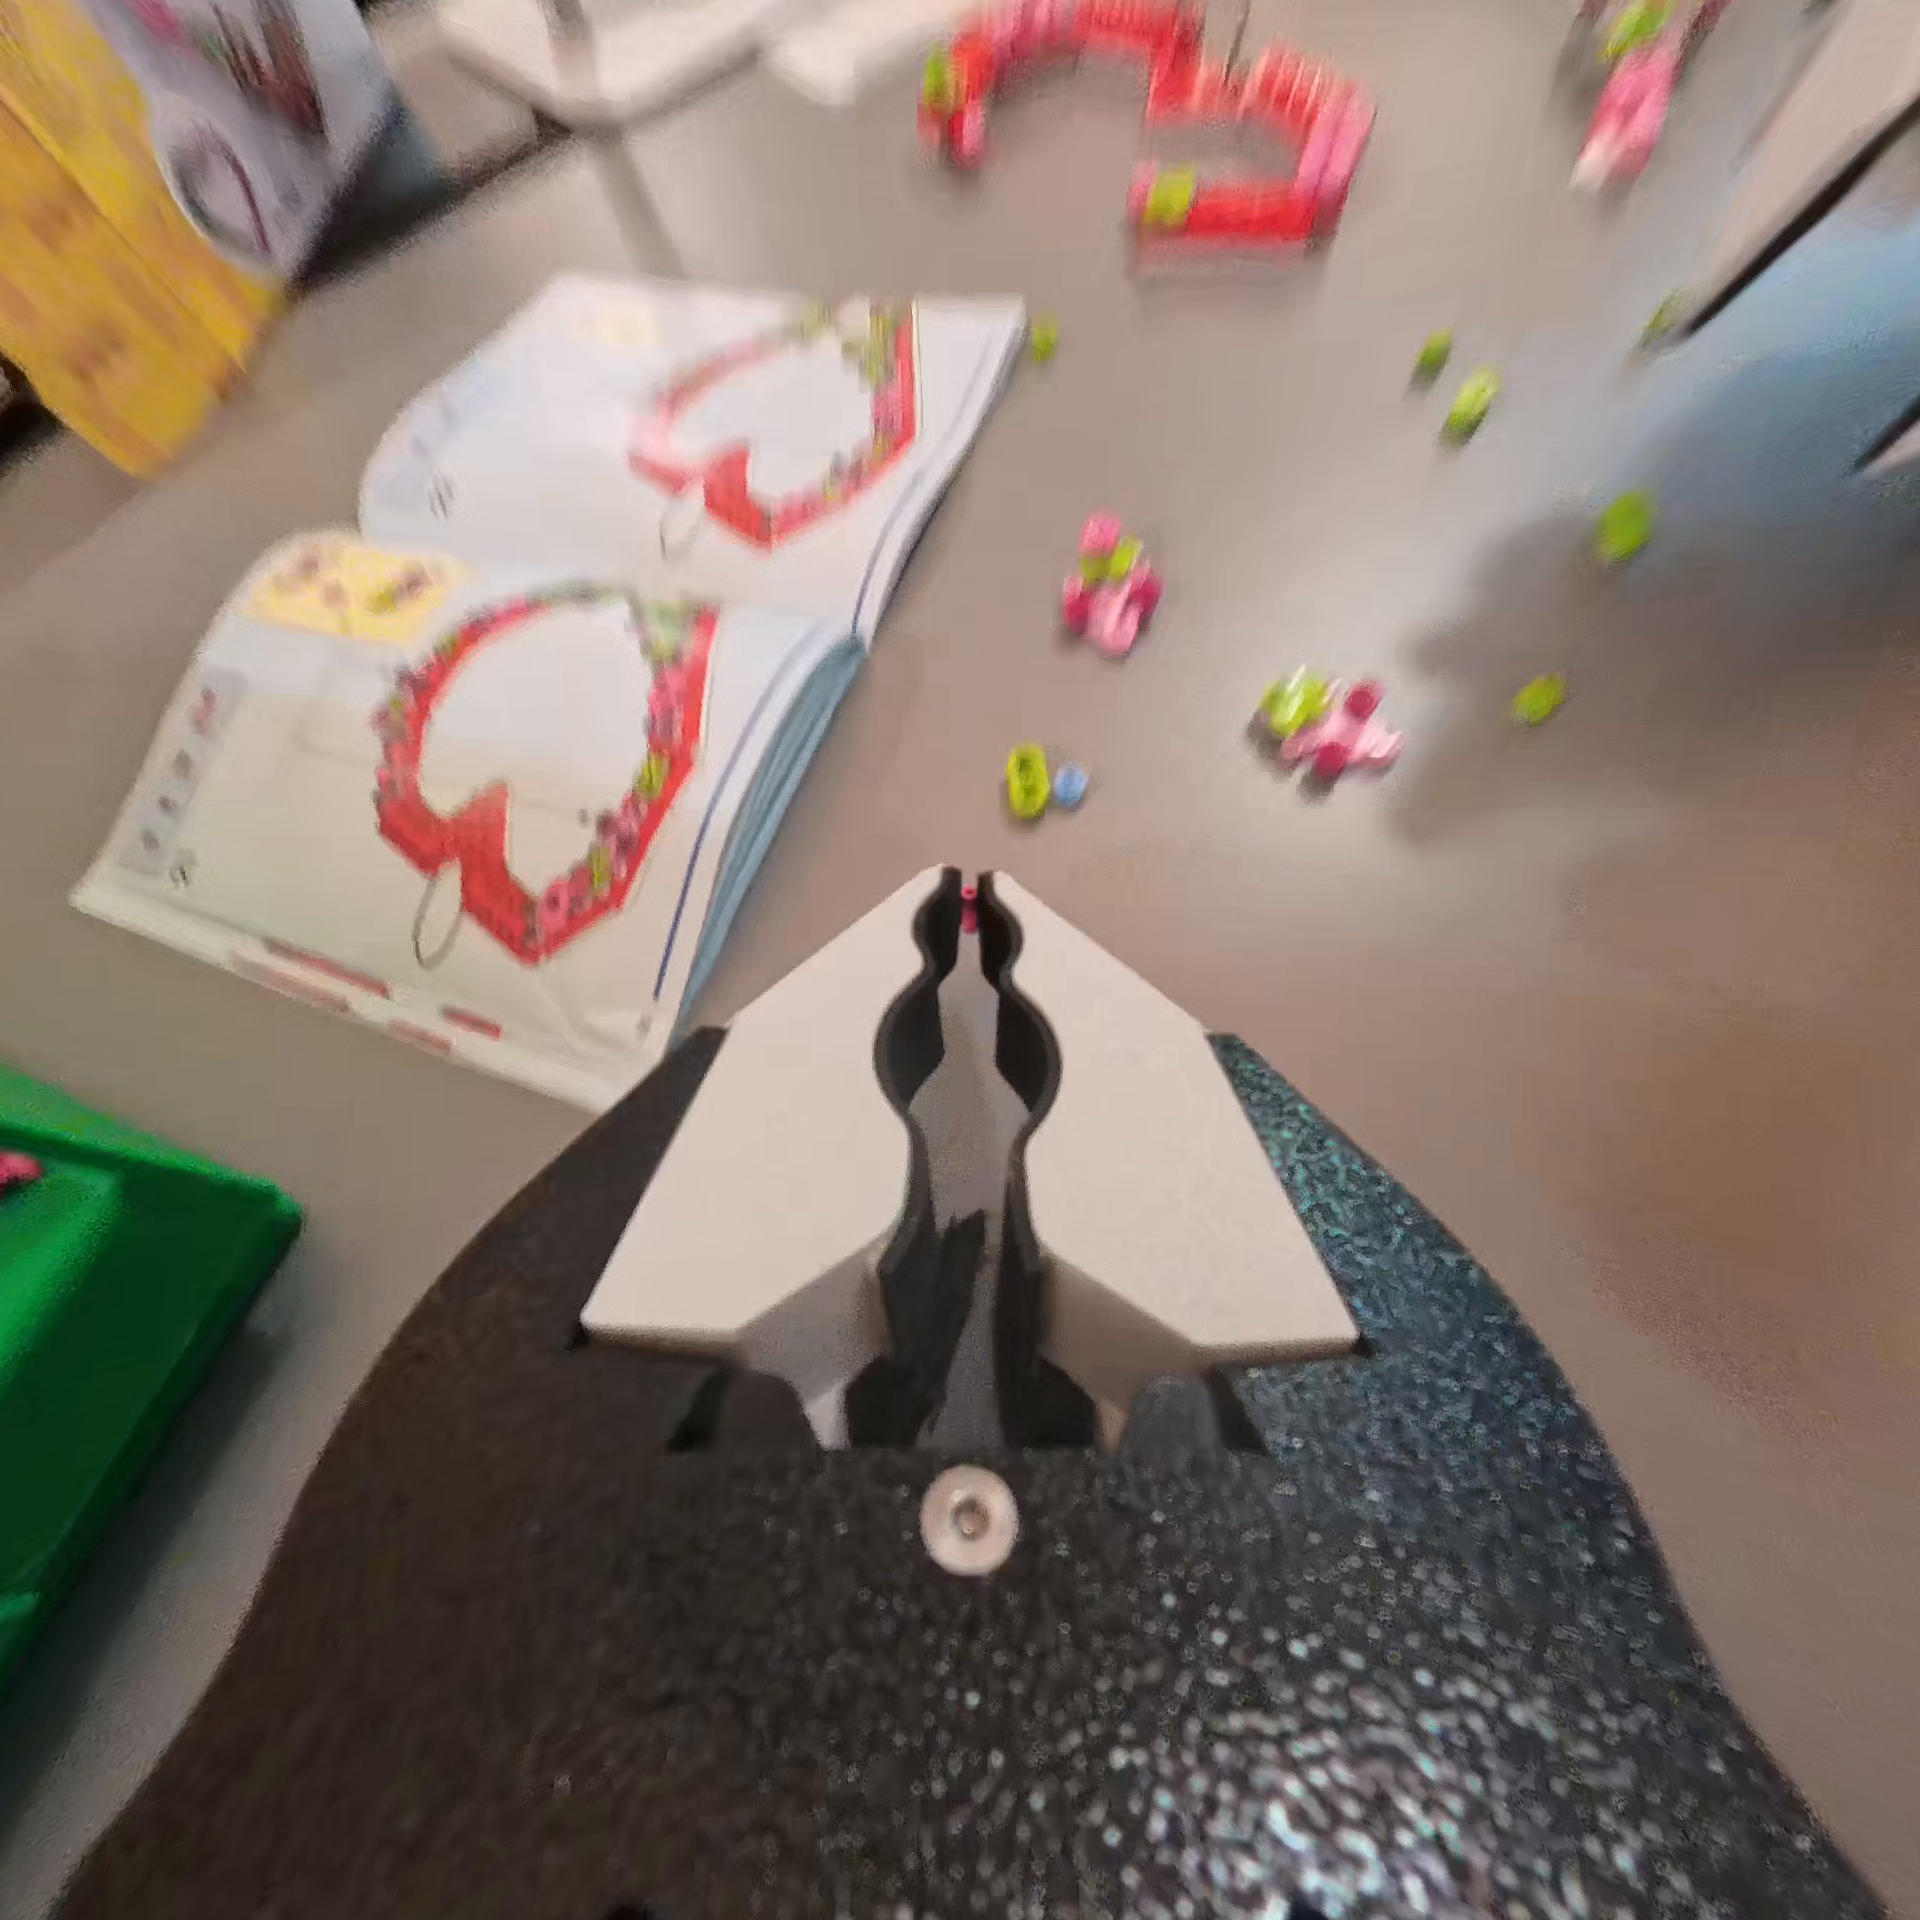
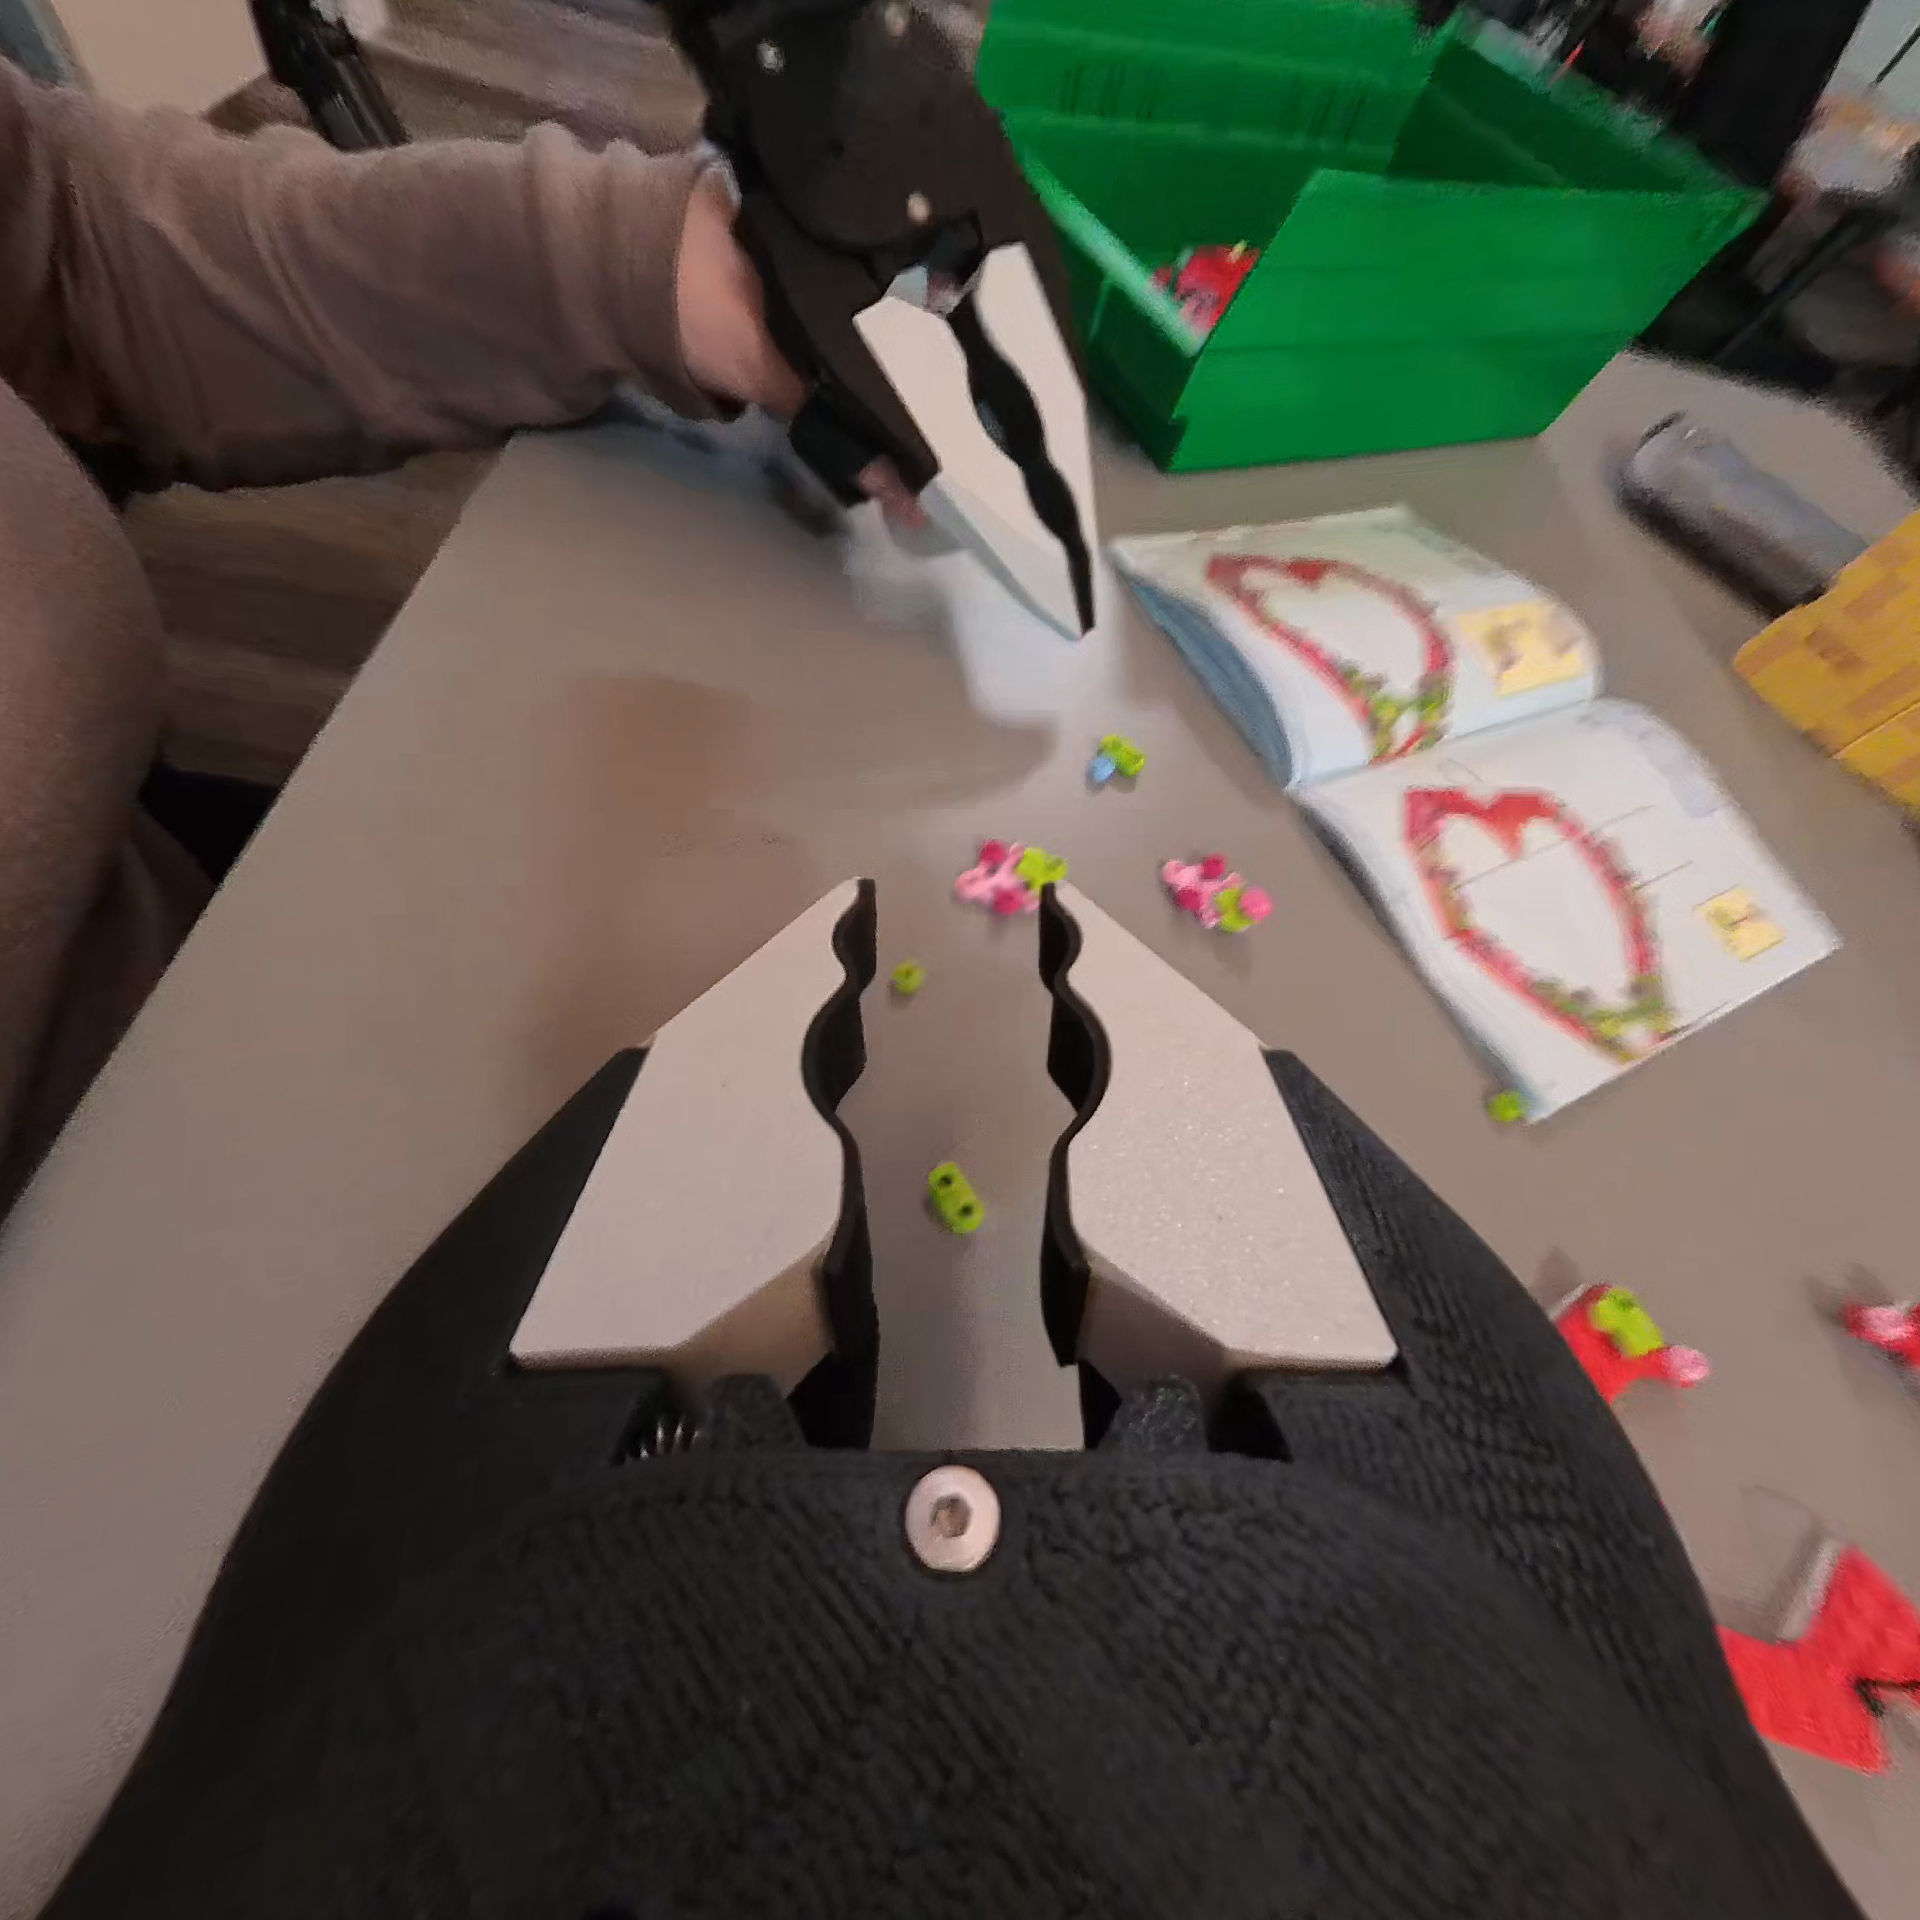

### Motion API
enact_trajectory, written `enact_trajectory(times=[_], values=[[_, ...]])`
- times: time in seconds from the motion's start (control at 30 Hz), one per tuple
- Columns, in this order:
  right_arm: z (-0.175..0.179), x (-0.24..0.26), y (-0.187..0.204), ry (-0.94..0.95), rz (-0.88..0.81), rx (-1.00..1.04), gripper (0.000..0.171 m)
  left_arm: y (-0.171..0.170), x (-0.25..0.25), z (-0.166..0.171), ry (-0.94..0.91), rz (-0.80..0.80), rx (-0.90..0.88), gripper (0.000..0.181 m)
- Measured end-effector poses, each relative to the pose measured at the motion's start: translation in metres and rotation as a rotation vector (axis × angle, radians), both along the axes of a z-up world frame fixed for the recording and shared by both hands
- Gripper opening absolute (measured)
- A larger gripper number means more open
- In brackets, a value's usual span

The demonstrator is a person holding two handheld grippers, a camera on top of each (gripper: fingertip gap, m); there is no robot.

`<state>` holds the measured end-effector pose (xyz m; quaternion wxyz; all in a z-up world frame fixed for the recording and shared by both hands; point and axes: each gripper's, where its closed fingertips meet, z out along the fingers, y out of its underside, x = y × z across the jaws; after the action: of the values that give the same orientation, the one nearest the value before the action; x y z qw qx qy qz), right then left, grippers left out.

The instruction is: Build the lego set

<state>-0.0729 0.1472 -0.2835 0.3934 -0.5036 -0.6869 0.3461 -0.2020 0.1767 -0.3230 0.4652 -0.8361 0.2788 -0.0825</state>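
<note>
Both grippers (image 1: 966,883) (image 2: 956,904) had textured black bodies, pale grey wedge fingers (image 2: 727,1164) with wavy black pads, one silver hex screw (image 2: 951,1519); taupe sleeve (image 2: 343,281).

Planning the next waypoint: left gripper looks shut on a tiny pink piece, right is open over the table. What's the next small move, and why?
Probably lower the right gripper onto the lime brick and close. Its jaws are open and empty, and the brick lies on the table between its fingers in the right wrist view. The left gripper is already shut on a pink piece, raised off the table, so it can wait.
</note>
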Motion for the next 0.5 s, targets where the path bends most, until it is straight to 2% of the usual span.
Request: enact_trajectory(times=[0.03,0.1,0.2,0.3,0.5], values=[[0.009,-0.005,0.002,0.052,-0.01,0.06,0.032,0.002,0.01,0.018,-0.077,-0.014,0.067,0.001],[0.034,-0.013,0.005,0.181,-0.024,0.219,0.031,-0.001,0.035,0.063,-0.361,-0.075,0.189,0.001],[0.075,-0.024,-0.003,0.359,-0.014,0.453,0.027,-0.015,0.062,0.117,-0.846,-0.217,0.189,0.001],[0.103,-0.031,-0.011,0.475,-0.023,0.587,0.025,-0.022,0.064,0.15,-1.265,-0.313,0.117,0.0],[0.117,-0.047,-0.009,0.494,-0.054,0.689,0.017,-0.027,0.073,0.16,-1.577,-0.404,-0.03,0.0]])
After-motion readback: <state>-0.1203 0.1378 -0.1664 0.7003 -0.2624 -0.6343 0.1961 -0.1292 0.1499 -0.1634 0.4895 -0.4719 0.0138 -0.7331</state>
